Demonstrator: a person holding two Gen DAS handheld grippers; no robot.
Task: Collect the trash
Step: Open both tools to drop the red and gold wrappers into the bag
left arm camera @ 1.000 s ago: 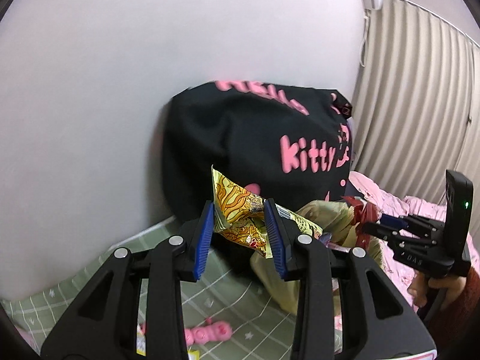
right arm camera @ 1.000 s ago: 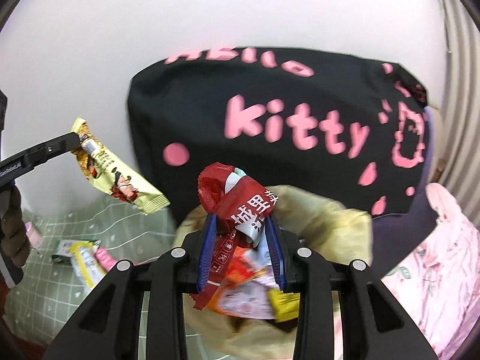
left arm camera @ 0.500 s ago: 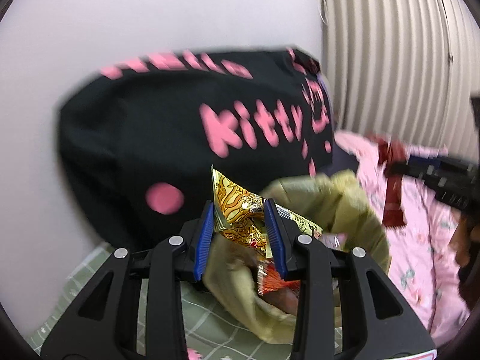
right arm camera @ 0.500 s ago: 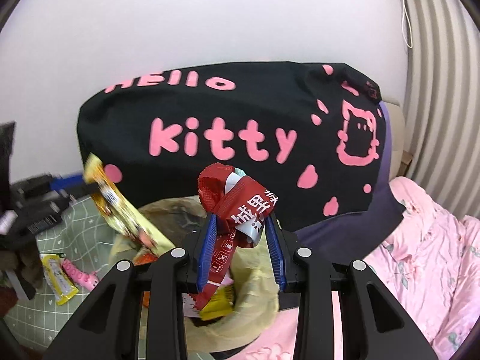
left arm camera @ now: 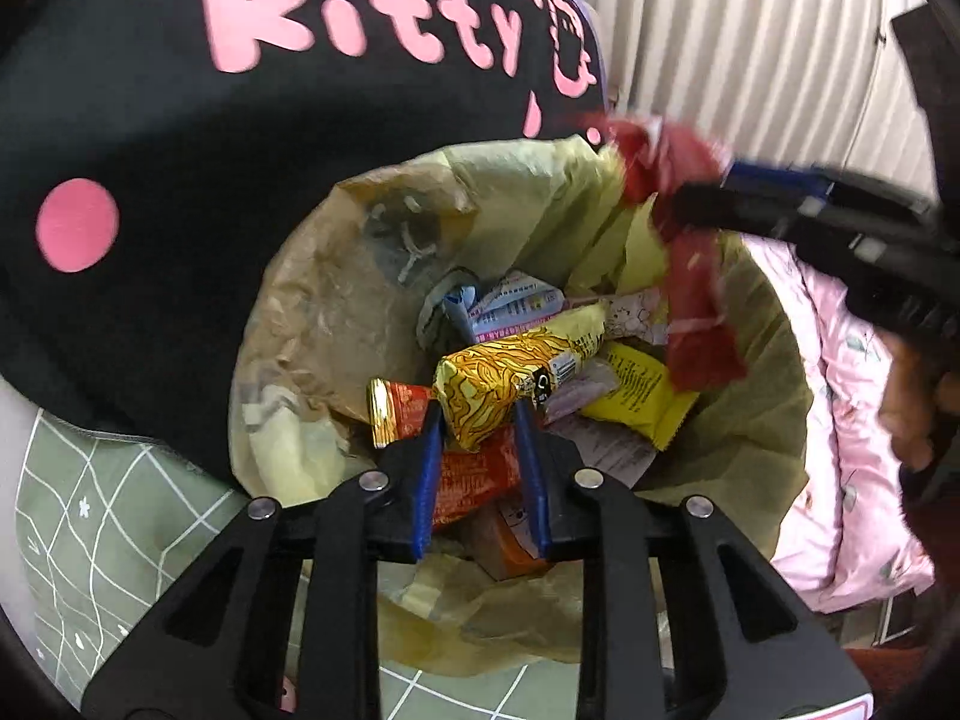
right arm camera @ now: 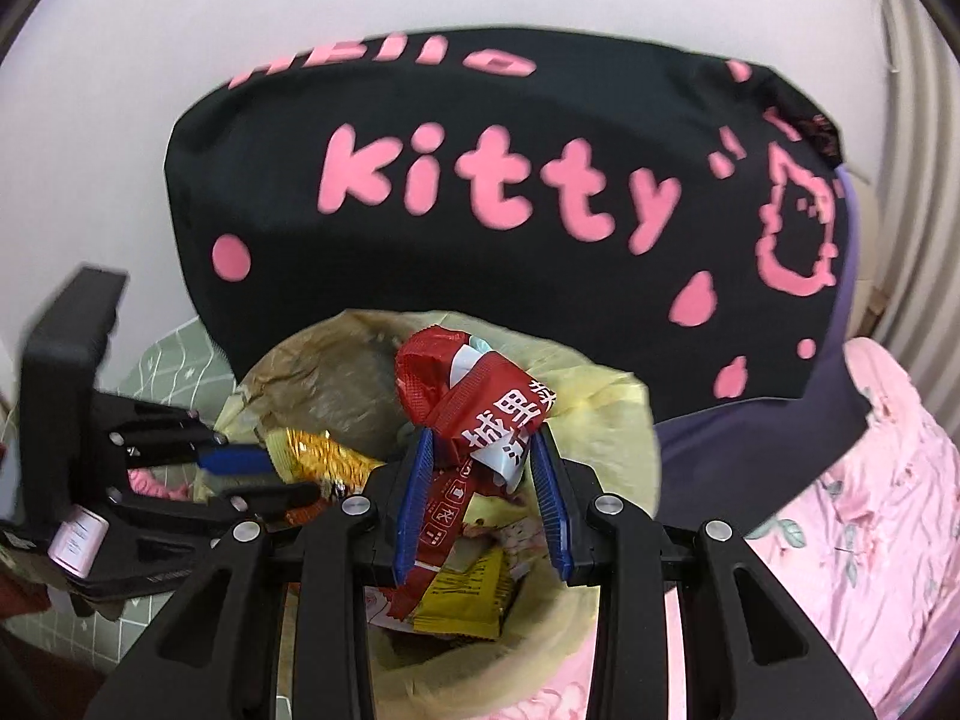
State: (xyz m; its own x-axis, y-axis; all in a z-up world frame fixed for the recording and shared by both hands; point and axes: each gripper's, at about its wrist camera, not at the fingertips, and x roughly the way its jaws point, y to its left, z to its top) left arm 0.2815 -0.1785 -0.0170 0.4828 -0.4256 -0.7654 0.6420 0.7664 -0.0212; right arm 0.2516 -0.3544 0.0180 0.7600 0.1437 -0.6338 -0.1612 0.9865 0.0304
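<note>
Left gripper (left arm camera: 480, 414) just closing; right gripper (right arm camera: 483, 468) clamped.

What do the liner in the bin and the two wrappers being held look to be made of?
Bin liner: thin yellowish plastic film, semi-translucent, crinkled. Yellow wrapper in the left gripper: glossy printed foil-type plastic, crimped end. Red wrapper in the right gripper: likely the same, shiny and creased.

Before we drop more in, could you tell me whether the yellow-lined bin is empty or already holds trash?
Partly filled: the bin holds several wrappers at its bottom, while its liner walls remain bare above them.
</note>
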